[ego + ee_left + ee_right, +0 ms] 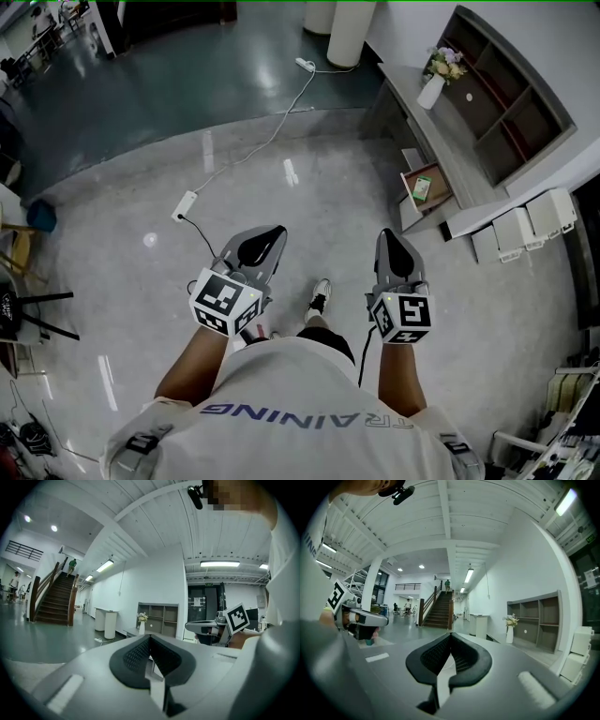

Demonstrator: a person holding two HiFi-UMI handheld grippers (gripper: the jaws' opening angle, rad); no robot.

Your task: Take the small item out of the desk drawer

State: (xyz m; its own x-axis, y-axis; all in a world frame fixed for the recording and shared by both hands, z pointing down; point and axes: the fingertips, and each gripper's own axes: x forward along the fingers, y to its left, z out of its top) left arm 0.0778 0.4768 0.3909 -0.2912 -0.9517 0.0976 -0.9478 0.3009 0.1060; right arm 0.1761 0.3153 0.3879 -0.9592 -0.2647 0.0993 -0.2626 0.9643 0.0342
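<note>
Right now the person [300, 394] is holding the left tool [273, 234] and the right tool [390, 236] clenched empty above the floor [309, 178], while the small green item [422, 187] is lying in the open drawer [441, 201] of the counter [412, 94], well apart from both, nearer the right tool.

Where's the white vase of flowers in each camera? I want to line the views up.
Head view: vase at upper right, just left of the grey shelf unit.
Left gripper view: vase near centre, left of the shelf unit.
Right gripper view: vase right of centre, left of the shelf unit.
Shared landmark: that shelf unit.
</note>
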